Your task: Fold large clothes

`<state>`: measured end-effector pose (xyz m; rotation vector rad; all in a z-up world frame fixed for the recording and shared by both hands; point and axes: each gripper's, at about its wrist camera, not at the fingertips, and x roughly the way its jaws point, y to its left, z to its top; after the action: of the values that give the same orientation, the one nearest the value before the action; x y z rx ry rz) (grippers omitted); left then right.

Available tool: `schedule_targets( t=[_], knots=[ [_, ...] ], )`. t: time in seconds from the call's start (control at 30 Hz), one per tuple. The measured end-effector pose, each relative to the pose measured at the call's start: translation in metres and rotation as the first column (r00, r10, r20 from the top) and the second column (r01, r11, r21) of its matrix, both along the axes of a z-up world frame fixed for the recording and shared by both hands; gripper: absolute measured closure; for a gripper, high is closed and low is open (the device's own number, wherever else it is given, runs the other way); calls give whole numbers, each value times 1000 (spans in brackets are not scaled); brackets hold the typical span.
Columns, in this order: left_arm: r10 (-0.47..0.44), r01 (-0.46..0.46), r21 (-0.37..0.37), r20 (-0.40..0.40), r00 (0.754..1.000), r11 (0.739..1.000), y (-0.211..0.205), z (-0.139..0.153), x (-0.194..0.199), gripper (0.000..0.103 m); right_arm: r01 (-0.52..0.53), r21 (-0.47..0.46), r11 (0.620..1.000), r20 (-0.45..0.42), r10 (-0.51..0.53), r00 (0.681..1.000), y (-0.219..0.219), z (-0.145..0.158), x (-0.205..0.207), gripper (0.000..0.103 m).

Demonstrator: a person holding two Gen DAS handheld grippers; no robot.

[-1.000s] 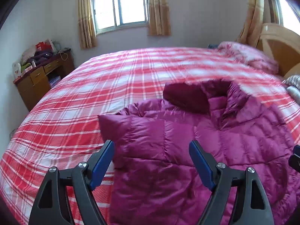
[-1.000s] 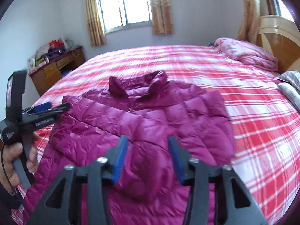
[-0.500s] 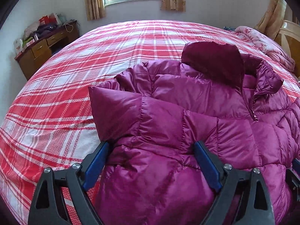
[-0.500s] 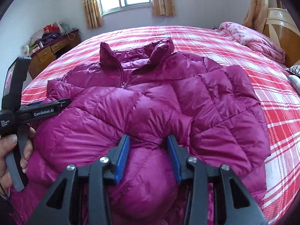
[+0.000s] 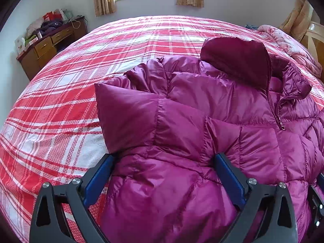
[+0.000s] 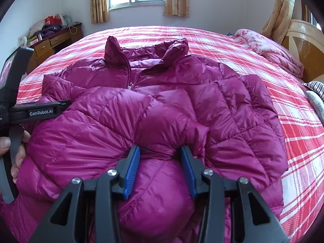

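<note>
A magenta quilted down jacket (image 5: 202, 105) lies front-up on the red plaid bed (image 5: 60, 101), collar (image 6: 145, 50) toward the window, its lower part folded up over the chest. My left gripper (image 5: 164, 158) is at the jacket's left side; its jaws are opening wide, and puffy fabric bulges loosely between the blue pads. My right gripper (image 6: 160, 148) is shut on a bunched fold of the jacket (image 6: 222, 101), which puckers between its pads. In the right wrist view the left gripper (image 6: 40, 111) and the hand holding it (image 6: 18, 147) show at the left edge.
A cluttered wooden dresser (image 5: 46, 46) stands against the left wall. A pink quilt (image 5: 293, 46) is heaped at the bed's far right, by the wooden headboard (image 6: 303, 46). A striped pillow (image 6: 316, 87) lies at the right edge. Bare sheet spreads left of the jacket.
Both grippers have sunk toward the bed, bringing the folded-up part of the jacket down onto its chest. The left jaws have spread wider. The right jaws keep the same grip.
</note>
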<state>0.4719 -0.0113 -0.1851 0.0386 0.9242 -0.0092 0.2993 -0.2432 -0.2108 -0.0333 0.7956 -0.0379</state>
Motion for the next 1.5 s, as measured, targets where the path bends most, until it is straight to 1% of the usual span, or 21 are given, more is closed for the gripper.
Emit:
schedule_targets(
  t=[0.17,0.67,1.17,1.33,1.37,1.43,1.5],
  knots=[
    [8,-8,2,-8,1000,1000,0,-1,2,1,9,-45,999,-3,-9,1000,5,-2,0,57],
    [9,-9,1,-11,1000,1000,-1,-2,2,1,40,-157,987,8,-39,999,20,-7,-3,57],
    [10,-10,0,-12,1000,1000,0,-3,3,1,52,-167,985,16,-50,999,20,-7,-6,57],
    [7,-7,-11,-11,1000,1000,2,0,1,1,47,-138,989,14,-45,999,17,-6,-7,56],
    [3,-3,-13,-12,1000,1000,3,2,-1,1,37,-127,991,11,-36,999,15,-5,-7,55],
    [1,-1,3,5,1000,1000,6,11,-6,1,4,-120,993,6,-3,1000,13,1,-10,49],
    [-7,7,-2,55,998,1000,10,26,-14,1,-30,-100,995,3,31,1000,10,10,-16,36]
  ],
)
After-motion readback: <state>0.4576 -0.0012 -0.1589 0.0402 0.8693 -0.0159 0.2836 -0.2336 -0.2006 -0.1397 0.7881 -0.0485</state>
